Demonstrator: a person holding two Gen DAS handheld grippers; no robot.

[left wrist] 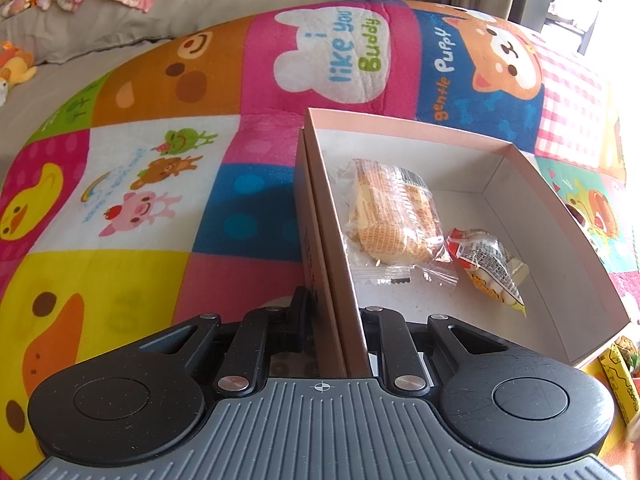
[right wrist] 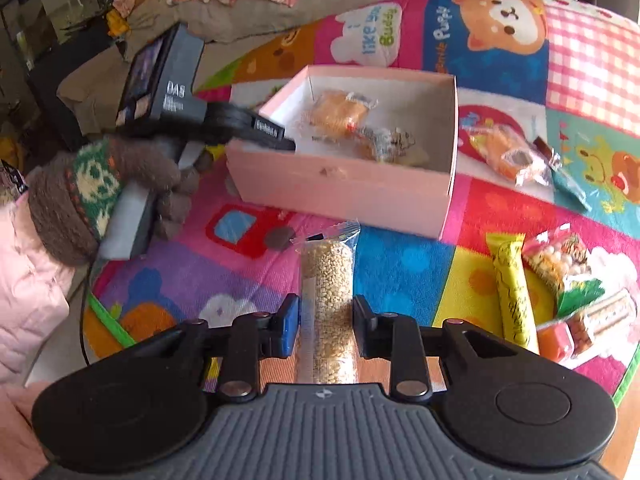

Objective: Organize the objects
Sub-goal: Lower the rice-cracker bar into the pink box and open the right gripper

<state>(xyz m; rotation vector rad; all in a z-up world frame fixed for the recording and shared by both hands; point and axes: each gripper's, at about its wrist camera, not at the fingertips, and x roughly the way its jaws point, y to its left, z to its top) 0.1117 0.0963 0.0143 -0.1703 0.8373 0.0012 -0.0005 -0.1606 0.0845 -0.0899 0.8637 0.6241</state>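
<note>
Steadying the pink box (left wrist: 520, 216) by its left wall, the left gripper (left wrist: 332, 312) is seen in the left wrist view with one finger outside the wall and one inside, jaws clenched on the cardboard, presumably so the box does not slide on the soft play mat (left wrist: 120, 200). Inside lie two wrapped snacks: a cake packet (left wrist: 388, 216) toward the left wall and a smaller red-and-yellow packet (left wrist: 486, 268) just right of it, nearer the camera.

The right wrist view shows the right gripper (right wrist: 326, 324) near the box's near wall, jaws grasping a clear packet of grain bar (right wrist: 330, 312) lengthwise, its far end pointing at the box, a hold that suits dropping it in. Loose snacks remain on the mat: an orange packet (right wrist: 508, 154) right of the box, and a yellow stick (right wrist: 514, 292) with neighbouring packets near right.
</note>
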